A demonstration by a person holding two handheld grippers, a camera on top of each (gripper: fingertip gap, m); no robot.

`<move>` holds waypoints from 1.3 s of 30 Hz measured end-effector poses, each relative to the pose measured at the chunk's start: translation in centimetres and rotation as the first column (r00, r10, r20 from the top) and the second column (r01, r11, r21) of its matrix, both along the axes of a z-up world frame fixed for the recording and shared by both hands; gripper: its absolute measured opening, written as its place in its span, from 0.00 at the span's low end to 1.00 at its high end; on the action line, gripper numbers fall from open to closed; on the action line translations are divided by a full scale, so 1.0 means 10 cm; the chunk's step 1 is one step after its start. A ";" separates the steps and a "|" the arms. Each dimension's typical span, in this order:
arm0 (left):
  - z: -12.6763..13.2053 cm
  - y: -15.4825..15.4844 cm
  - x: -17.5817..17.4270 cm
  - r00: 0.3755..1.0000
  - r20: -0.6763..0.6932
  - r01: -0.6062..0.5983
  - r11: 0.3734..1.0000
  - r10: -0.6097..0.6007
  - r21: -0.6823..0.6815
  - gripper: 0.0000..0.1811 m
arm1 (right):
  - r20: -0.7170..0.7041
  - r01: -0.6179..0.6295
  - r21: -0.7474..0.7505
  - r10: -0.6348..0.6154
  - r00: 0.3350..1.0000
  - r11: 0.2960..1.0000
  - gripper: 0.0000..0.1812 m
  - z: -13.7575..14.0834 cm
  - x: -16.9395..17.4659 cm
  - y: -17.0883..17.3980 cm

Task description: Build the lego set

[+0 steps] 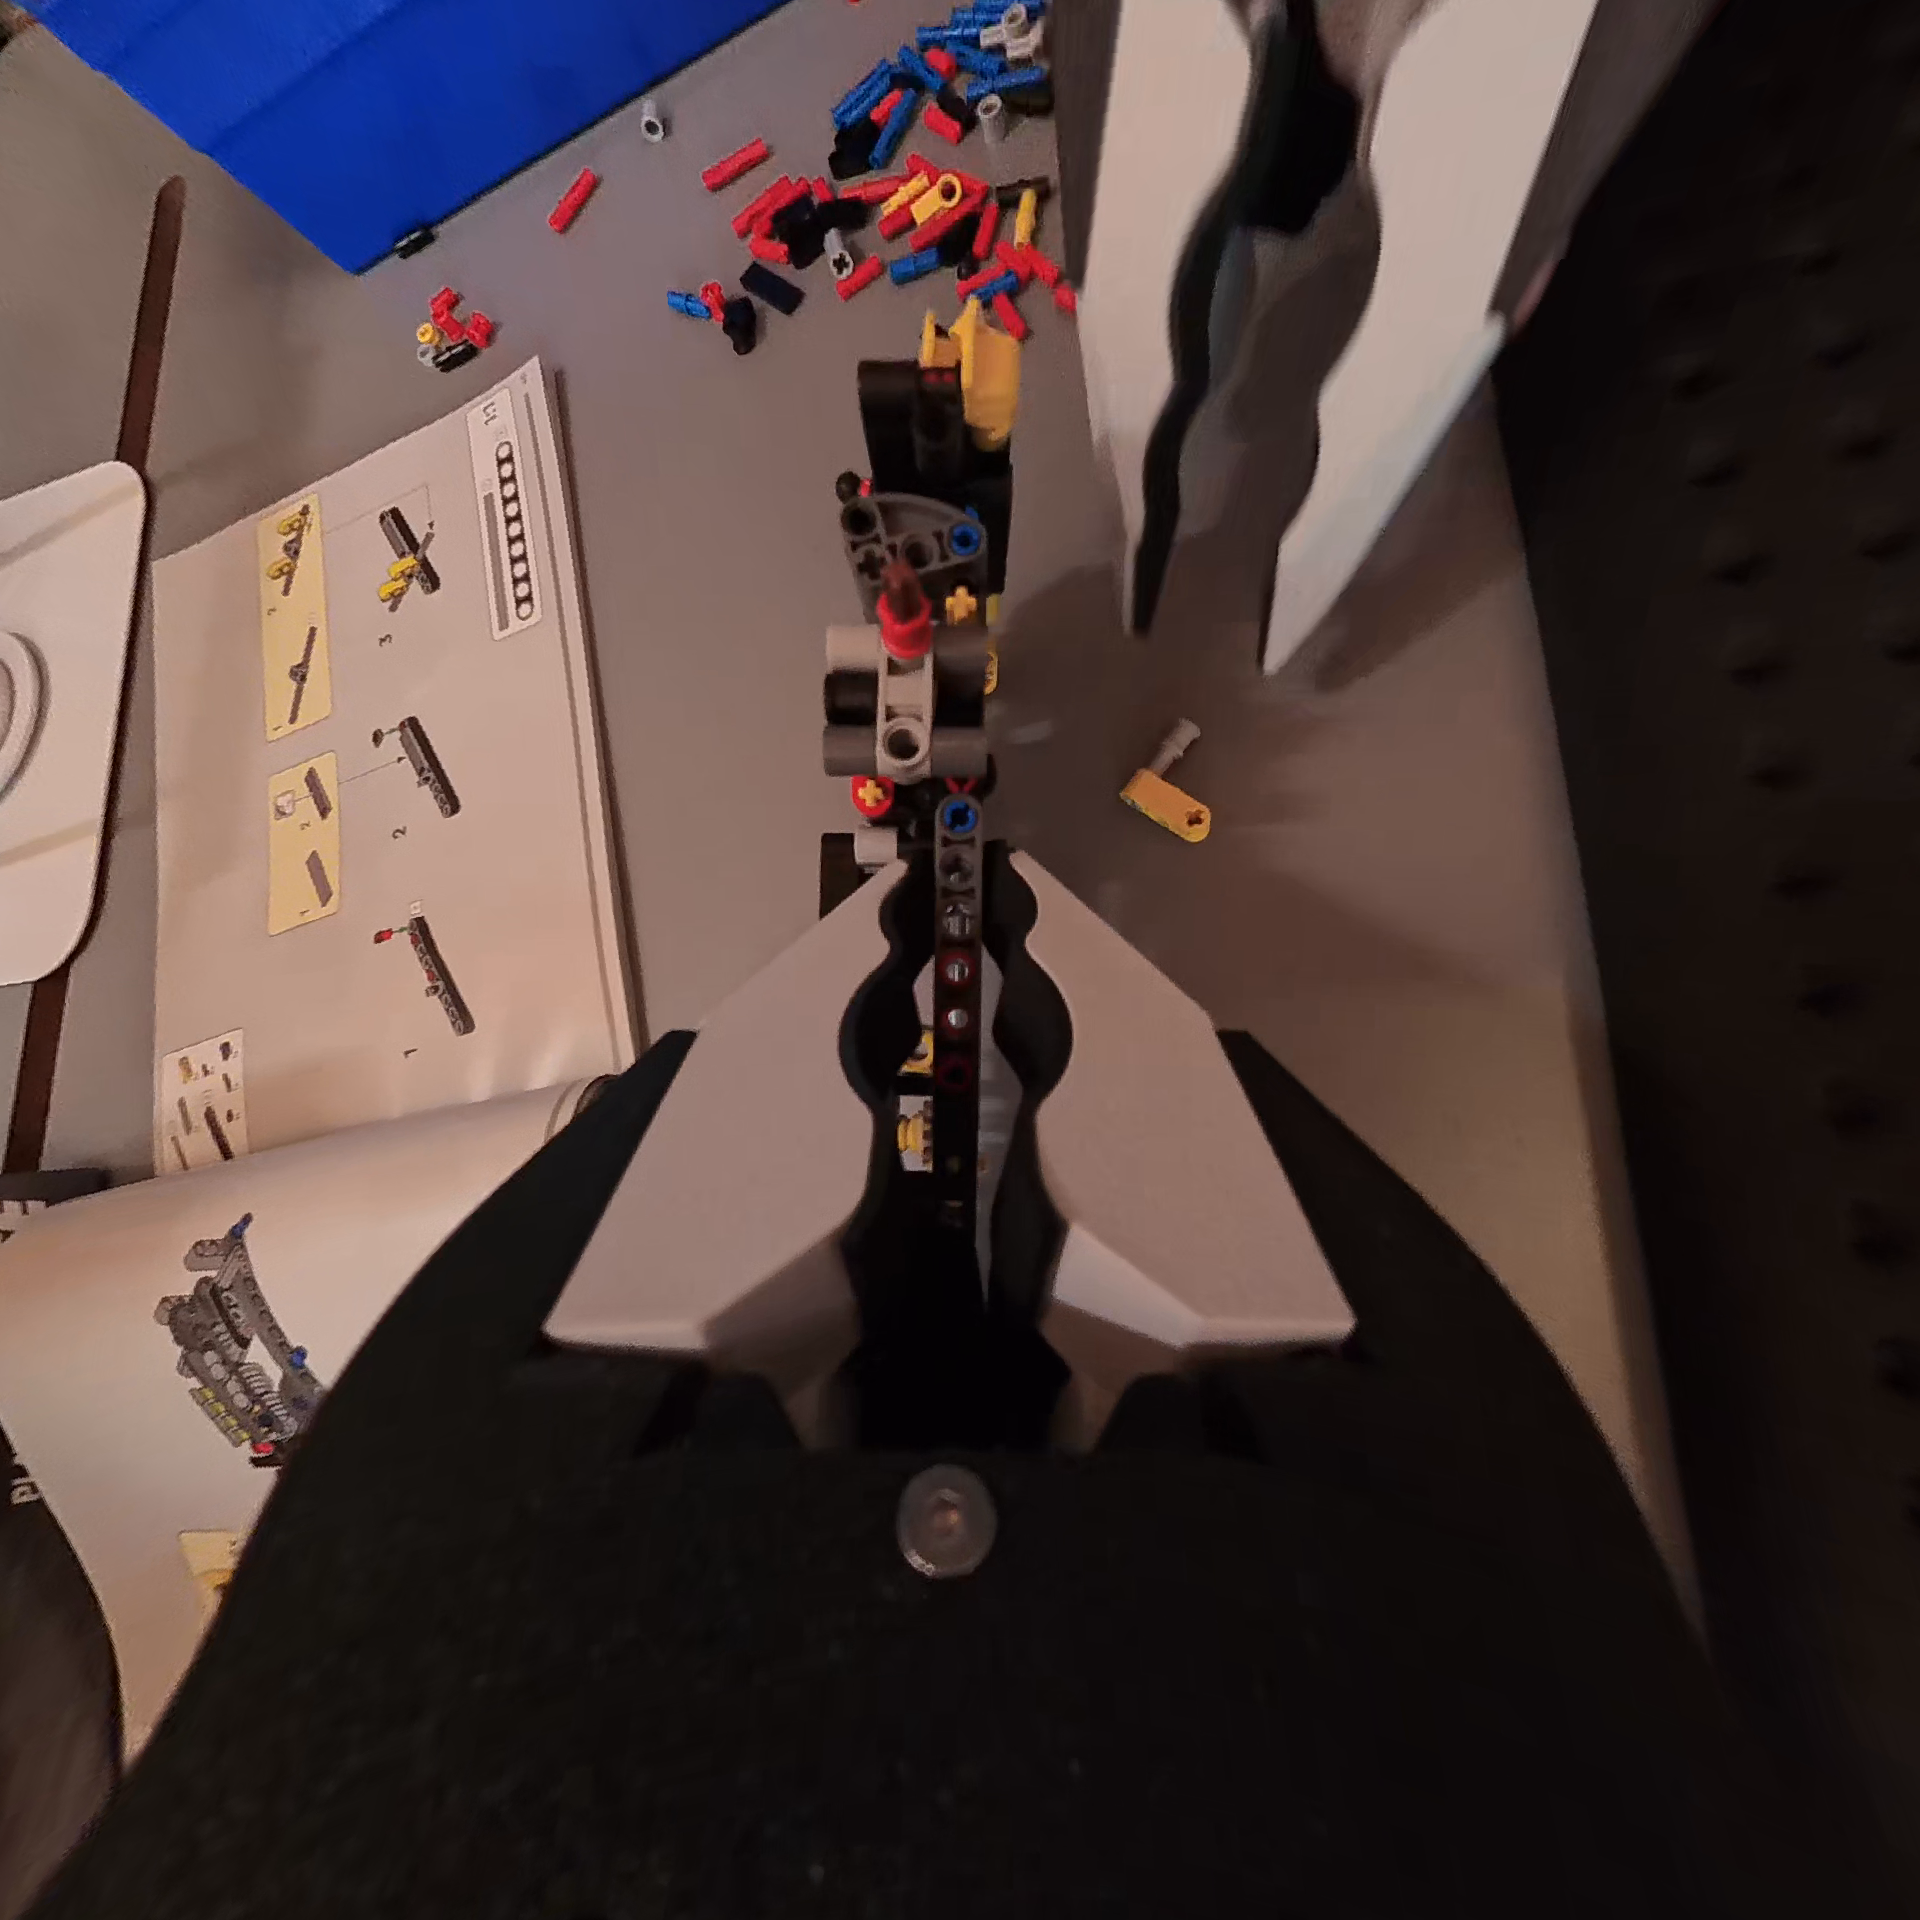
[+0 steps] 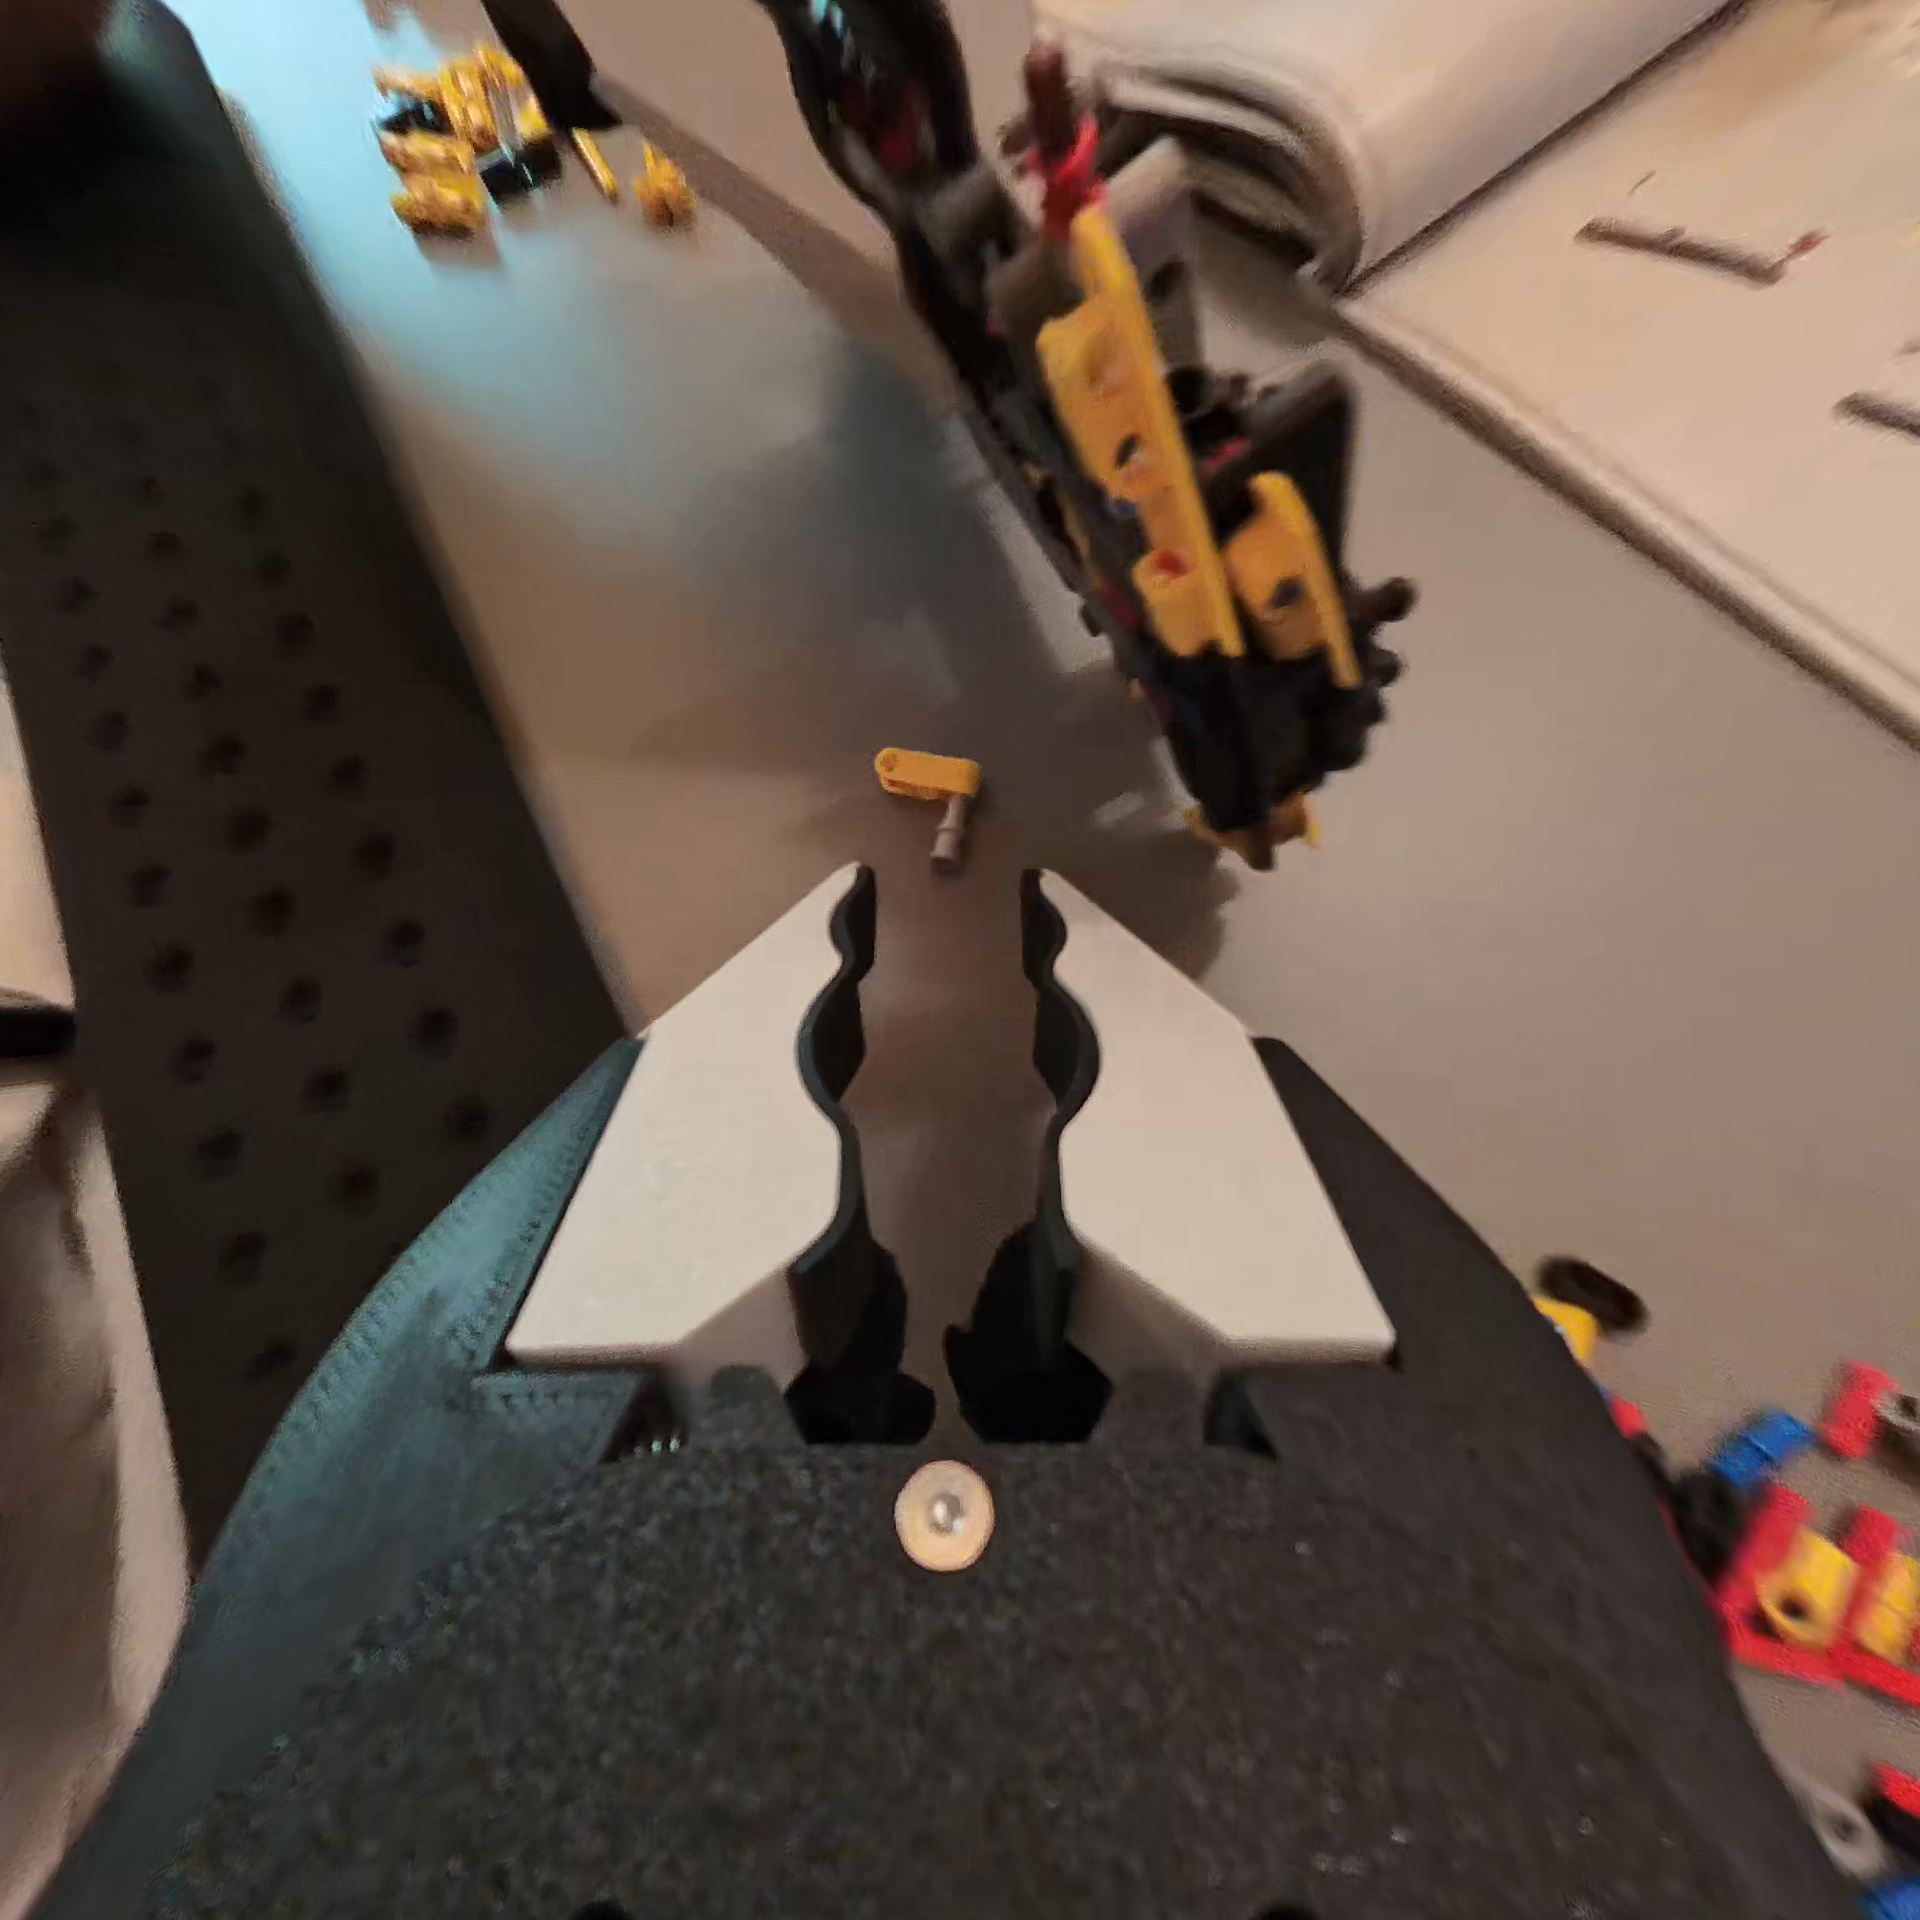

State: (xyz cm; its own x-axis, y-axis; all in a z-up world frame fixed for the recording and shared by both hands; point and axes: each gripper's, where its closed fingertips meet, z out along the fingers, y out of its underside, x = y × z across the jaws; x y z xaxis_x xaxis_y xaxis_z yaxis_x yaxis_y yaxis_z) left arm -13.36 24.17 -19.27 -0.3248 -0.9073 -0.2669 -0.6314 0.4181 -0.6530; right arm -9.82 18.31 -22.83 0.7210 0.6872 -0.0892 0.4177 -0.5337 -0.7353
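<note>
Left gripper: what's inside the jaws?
The left gripper is shut on the lego assembly, clamping a dark holed beam between its fingers. Yellow and grey bits show beside the beam; the beam's lower end is hidden in shadow.

My left gripper (image 1: 958, 868) and right gripper (image 2: 948, 873) match: textured black bodies, pale grey wedge fingers (image 2: 727, 1132) with wavy black pads, one silver screw (image 2: 943, 1515) each.

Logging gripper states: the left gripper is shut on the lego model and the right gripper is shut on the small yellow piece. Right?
Not quite. The right gripper is open and empty; the yellow piece lies on the table ahead of it, as the right wrist view shows. The left gripper is shut on the model.
</note>
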 end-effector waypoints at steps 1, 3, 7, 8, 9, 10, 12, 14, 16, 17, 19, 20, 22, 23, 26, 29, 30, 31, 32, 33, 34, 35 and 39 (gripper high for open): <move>0.00 0.00 0.00 1.000 -0.001 -0.003 1.000 0.003 0.001 0.03 | 0.007 -0.002 -0.011 0.002 1.000 1.000 0.15 -0.06 -0.08 0.02; 0.00 0.01 0.00 1.000 -0.001 -0.015 1.000 0.015 -0.007 0.03 | 0.029 -0.001 -0.030 0.002 1.000 1.000 0.15 -0.14 -0.16 0.07; 0.00 0.05 -0.02 1.000 0.000 -0.026 1.000 0.026 0.004 0.03 | 0.079 -0.013 -0.045 0.017 0.997 0.999 0.13 -0.21 -0.17 0.10; 0.00 0.05 -0.02 1.000 -0.001 -0.025 1.000 0.025 0.001 0.03 | 0.090 -0.013 -0.038 0.016 0.996 0.999 0.11 -0.22 -0.16 0.12; 0.00 0.05 -0.02 1.000 -0.001 -0.024 1.000 0.024 -0.004 0.03 | 0.103 -0.015 -0.036 0.019 0.995 0.999 0.08 -0.22 -0.14 0.13; 0.00 0.05 -0.02 1.000 -0.001 -0.024 1.000 0.024 -0.007 0.03 | 0.110 -0.020 -0.033 0.023 0.994 0.999 0.04 -0.23 -0.13 0.13; 0.01 0.06 -0.02 1.000 0.000 -0.027 1.000 0.027 -0.014 0.03 | 0.135 -0.040 -0.014 0.042 0.990 0.999 0.03 -0.22 -0.12 0.13; 0.01 0.05 -0.02 1.000 0.004 -0.026 0.999 0.026 -0.021 0.03 | 0.158 -0.106 0.044 0.097 0.983 0.993 0.03 -0.09 -0.16 0.09; 0.01 0.05 -0.02 1.000 0.006 -0.023 0.999 0.023 -0.027 0.03 | 0.177 -0.176 0.153 0.148 0.973 0.972 0.03 0.19 -0.22 0.07; 0.01 0.05 -0.02 1.000 0.008 -0.021 0.999 0.022 -0.030 0.03 | 0.189 -0.188 0.215 0.148 0.971 0.958 0.03 0.36 -0.22 0.09; 0.01 0.06 -0.01 1.000 0.010 -0.024 0.999 0.024 -0.038 0.03 | 0.223 -0.171 0.284 0.108 0.969 0.943 0.03 0.62 -0.13 0.16; 0.01 0.06 -0.01 1.000 0.010 -0.026 0.999 0.026 -0.043 0.03 | 0.232 -0.169 0.263 0.107 0.967 0.950 0.03 0.67 -0.09 0.16; 0.01 0.06 -0.01 1.000 0.011 -0.026 0.999 0.026 -0.039 0.03 | 0.242 -0.195 0.131 0.160 0.957 0.972 0.03 0.63 -0.05 0.07; 0.01 0.06 -0.02 1.000 0.011 -0.025 0.999 0.025 -0.036 0.03 | 0.260 -0.209 0.064 0.186 0.948 0.976 0.03 0.56 -0.03 0.02; 0.01 0.05 -0.02 1.000 0.012 -0.023 0.999 0.023 -0.030 0.03 | 0.346 -0.224 -0.072 0.235 0.908 0.972 0.03 0.30 0.10 -0.10; 0.01 0.06 -0.02 1.000 0.012 -0.024 0.999 0.024 -0.033 0.03 | 0.419 -0.191 -0.245 0.282 0.863 0.951 0.03 -0.01 0.23 -0.29; 0.01 0.06 -0.02 1.000 0.012 -0.022 0.999 0.023 -0.033 0.03 | 0.406 -0.189 -0.315 0.312 0.859 0.930 0.03 -0.08 0.23 -0.39; 0.01 0.06 -0.02 1.000 0.012 -0.022 0.999 0.023 -0.031 0.03 | 0.420 -0.164 -0.369 0.322 0.849 0.915 0.03 -0.14 0.28 -0.46; 0.01 0.05 -0.02 1.000 0.012 -0.023 0.999 0.023 -0.031 0.03 | 0.448 -0.130 -0.403 0.319 0.835 0.906 0.03 -0.18 0.34 -0.50; 0.01 0.05 -0.02 1.000 0.011 -0.023 0.999 0.023 -0.030 0.03 | 0.470 -0.106 -0.425 0.319 0.823 0.899 0.03 -0.21 0.39 -0.53; 0.00 0.05 -0.02 1.000 0.012 -0.022 0.999 0.022 -0.029 0.03 | 0.481 -0.092 -0.432 0.316 0.818 0.897 0.03 -0.22 0.41 -0.54; 0.00 0.05 -0.02 1.000 0.013 -0.021 0.999 0.021 -0.025 0.03 | 0.485 -0.083 -0.434 0.311 0.818 0.897 0.03 -0.21 0.43 -0.54; 0.00 0.04 -0.02 1.000 0.016 -0.013 1.000 0.013 -0.017 0.03 | 0.423 -0.113 -0.373 0.277 0.863 0.921 0.03 -0.20 0.35 -0.44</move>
State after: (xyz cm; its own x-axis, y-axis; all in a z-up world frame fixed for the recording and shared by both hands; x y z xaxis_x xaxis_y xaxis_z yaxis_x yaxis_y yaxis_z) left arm -13.59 24.61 -19.24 -0.3087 -0.9158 -0.2569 -0.6257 0.3989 -0.6703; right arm -6.30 13.93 -24.83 0.5886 0.8081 -0.0251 0.7830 -0.5775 -0.2310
